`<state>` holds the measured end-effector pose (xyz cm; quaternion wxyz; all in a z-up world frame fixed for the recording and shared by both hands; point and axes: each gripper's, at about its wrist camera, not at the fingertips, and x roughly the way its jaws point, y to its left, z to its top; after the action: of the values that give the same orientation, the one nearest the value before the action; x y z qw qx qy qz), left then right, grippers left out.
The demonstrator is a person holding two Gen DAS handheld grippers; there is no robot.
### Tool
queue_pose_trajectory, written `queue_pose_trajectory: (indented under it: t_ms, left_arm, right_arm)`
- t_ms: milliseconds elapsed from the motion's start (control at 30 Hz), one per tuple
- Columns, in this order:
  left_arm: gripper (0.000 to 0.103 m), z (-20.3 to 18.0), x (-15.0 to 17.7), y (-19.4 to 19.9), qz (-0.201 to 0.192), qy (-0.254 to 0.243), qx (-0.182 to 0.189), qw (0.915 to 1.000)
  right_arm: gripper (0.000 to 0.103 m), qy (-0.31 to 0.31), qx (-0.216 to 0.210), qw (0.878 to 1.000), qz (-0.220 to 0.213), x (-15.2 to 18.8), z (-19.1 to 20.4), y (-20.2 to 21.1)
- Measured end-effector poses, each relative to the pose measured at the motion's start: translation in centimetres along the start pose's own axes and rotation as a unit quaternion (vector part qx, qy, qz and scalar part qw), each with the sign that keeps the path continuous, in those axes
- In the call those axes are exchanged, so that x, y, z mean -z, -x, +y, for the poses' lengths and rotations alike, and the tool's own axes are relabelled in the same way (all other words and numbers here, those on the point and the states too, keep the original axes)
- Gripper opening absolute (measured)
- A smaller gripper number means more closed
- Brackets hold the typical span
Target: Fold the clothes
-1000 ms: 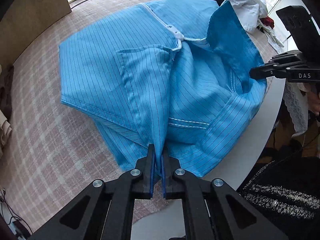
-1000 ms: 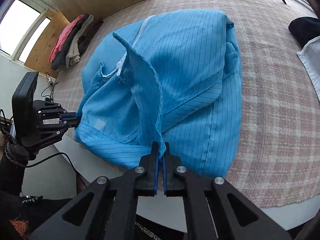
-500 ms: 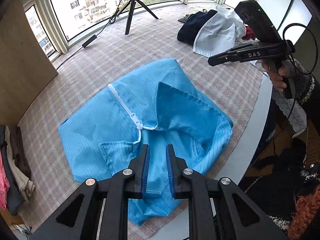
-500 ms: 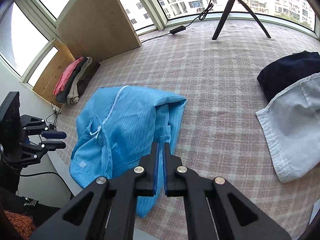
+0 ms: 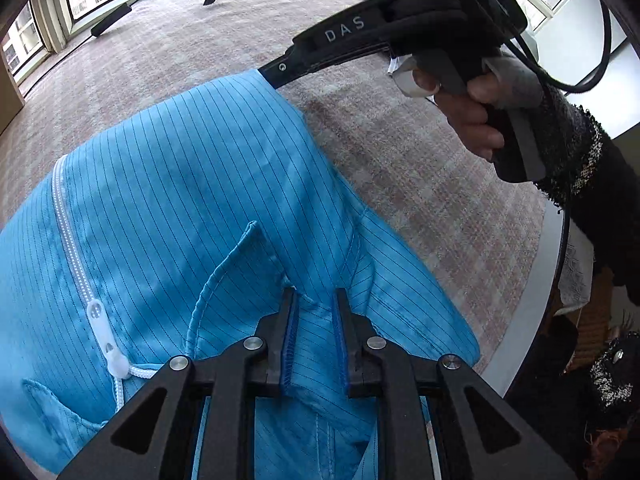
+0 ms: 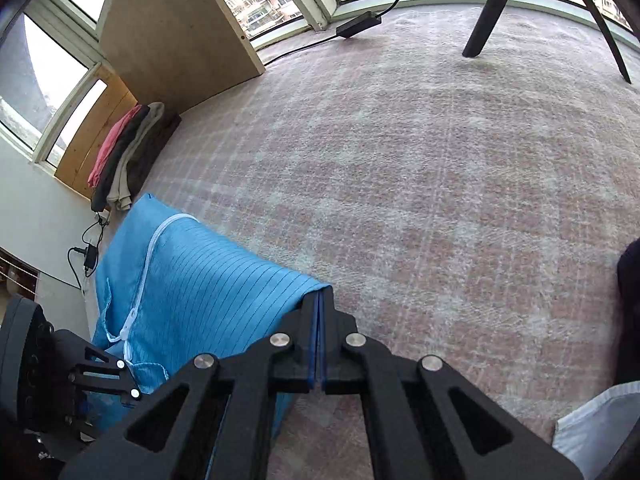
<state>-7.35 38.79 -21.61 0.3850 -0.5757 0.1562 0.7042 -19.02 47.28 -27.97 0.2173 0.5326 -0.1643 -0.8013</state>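
A blue pinstriped garment (image 5: 192, 184) with a white zipper (image 5: 72, 248) lies partly folded on the checked cloth. My left gripper (image 5: 314, 296) is open, low over the garment's near folds, with fabric between and under its fingers. My right gripper (image 6: 319, 300) is shut at the garment's far corner (image 6: 308, 284); in the left wrist view its tip (image 5: 276, 70) meets that corner. Whether it pinches fabric cannot be told. The left gripper shows in the right wrist view (image 6: 96, 372), low on the left.
The table carries a pink checked cloth (image 6: 420, 168); its rounded edge (image 5: 532, 300) runs at the right. A tripod leg (image 6: 486, 12) stands at the back. Folded clothes (image 6: 124, 152) are stacked at the left. A white garment (image 6: 592, 432) and a dark one (image 6: 630, 280) lie at the right.
Both grippers have come down from high above to the garment. The left gripper has opened wider over the near folds. The right gripper has moved to the far corner, still shut.
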Motion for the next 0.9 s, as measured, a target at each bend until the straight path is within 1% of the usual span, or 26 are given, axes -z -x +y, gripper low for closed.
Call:
queue_pose_trajectory:
  t_ms: [33, 67, 100, 133, 200, 233, 267, 300, 333, 367, 433, 467, 533, 567, 633, 667, 700, 733, 767, 800, 833, 867, 900]
  left_arm:
    - [0.016, 0.0, 0.0, 0.1, 0.001, 0.003, 0.003, 1.0000]
    - [0.016, 0.1, -0.1, 0.2, 0.002, 0.009, 0.008, 0.9999]
    - [0.016, 0.3, -0.1, 0.4, 0.003, 0.017, 0.013, 0.9998]
    - [0.016, 0.5, -0.2, 0.6, 0.003, 0.028, 0.020, 0.9994]
    - [0.016, 0.6, -0.3, 2.0, -0.008, 0.041, 0.025, 0.9988]
    - [0.016, 0.5, -0.3, 3.2, -0.020, 0.046, 0.028, 0.9984]
    - [0.016, 0.4, -0.1, 4.9, -0.039, 0.051, 0.031, 0.9975]
    - [0.016, 0.5, 0.1, 6.8, -0.059, 0.057, 0.033, 0.9961]
    - [0.020, 1.0, 0.3, 8.7, -0.076, 0.065, 0.029, 0.9946]
    - [0.023, 1.8, 0.4, 10.4, -0.090, 0.072, 0.016, 0.9932]
    - [0.024, 4.8, 1.0, 13.5, -0.112, 0.096, -0.037, 0.9883]
    - [0.025, 6.6, 1.9, 14.6, -0.121, 0.112, -0.067, 0.9841]
    - [0.026, 11.1, 4.5, 15.7, -0.124, 0.160, -0.114, 0.9726]
    - [0.026, 13.4, 5.8, 15.7, -0.121, 0.187, -0.124, 0.9670]
    - [0.026, 17.9, 8.1, 14.9, -0.112, 0.239, -0.117, 0.9575]
    - [0.026, 19.3, 9.0, 14.1, -0.110, 0.256, -0.106, 0.9545]
    - [0.026, 20.6, 9.9, 13.0, -0.108, 0.273, -0.088, 0.9520]
    - [0.026, 21.2, 10.4, 11.8, -0.105, 0.281, -0.067, 0.9517]
    - [0.026, 21.3, 10.6, 10.6, -0.101, 0.279, -0.043, 0.9539]
    - [0.026, 20.9, 10.8, 9.5, -0.089, 0.270, -0.029, 0.9583]
    - [0.025, 19.9, 10.8, 8.7, -0.074, 0.248, -0.026, 0.9657]
    - [0.025, 18.7, 10.9, 8.6, -0.068, 0.222, -0.024, 0.9725]
    - [0.025, 17.8, 11.0, 8.9, -0.069, 0.203, -0.024, 0.9764]
  right_arm:
    - [0.001, 0.009, 0.012, 1.000, 0.005, -0.1, 0.0, 0.3]
    - [0.003, 0.029, 0.032, 0.999, 0.011, -0.1, 0.3, 0.7]
    - [0.003, 0.045, 0.050, 0.998, 0.015, -0.1, 0.6, 1.2]
    - [0.003, 0.043, 0.059, 0.997, 0.014, -0.1, 0.7, 2.0]
    - [0.003, 0.033, 0.068, 0.997, -0.013, 0.1, 1.4, 4.1]
    - [0.006, 0.034, 0.049, 0.998, -0.028, 0.2, 2.3, 4.9]
    - [0.006, 0.042, 0.027, 0.998, -0.035, 0.3, 3.6, 5.2]
    - [0.006, 0.056, 0.008, 0.998, -0.033, 0.5, 5.1, 5.0]
    - [0.006, 0.073, -0.001, 0.997, -0.023, 0.6, 6.7, 4.3]
    - [0.006, 0.089, -0.006, 0.996, -0.012, 0.7, 8.0, 3.5]
    - [0.006, 0.116, -0.009, 0.993, 0.010, 1.3, 9.8, 1.8]
    - [0.006, 0.122, -0.004, 0.992, 0.020, 1.5, 10.3, 1.0]
    - [0.006, 0.128, 0.010, 0.991, 0.036, 1.6, 11.1, -0.1]
    - [0.006, 0.128, 0.016, 0.991, 0.039, 1.4, 11.0, -0.4]
    - [0.006, 0.134, 0.043, 0.989, 0.048, 1.3, 10.5, -1.1]
    - [0.006, 0.137, 0.056, 0.988, 0.053, 1.2, 10.3, -1.5]
    - [0.001, 0.140, 0.078, 0.985, 0.060, 1.1, 9.9, -1.9]
    - [0.001, 0.139, 0.118, 0.981, 0.070, 1.0, 9.2, -2.6]
    - [0.000, 0.133, 0.132, 0.980, 0.071, 0.8, 8.7, -2.7]
    - [0.000, 0.126, 0.143, 0.979, 0.071, 0.7, 8.4, -2.6]
    - [0.001, 0.118, 0.147, 0.980, 0.069, 0.6, 8.6, -2.1]
    - [0.002, 0.111, 0.149, 0.980, 0.064, 0.6, 8.9, -1.3]
    - [0.002, 0.108, 0.146, 0.982, 0.049, 0.8, 9.6, -0.2]
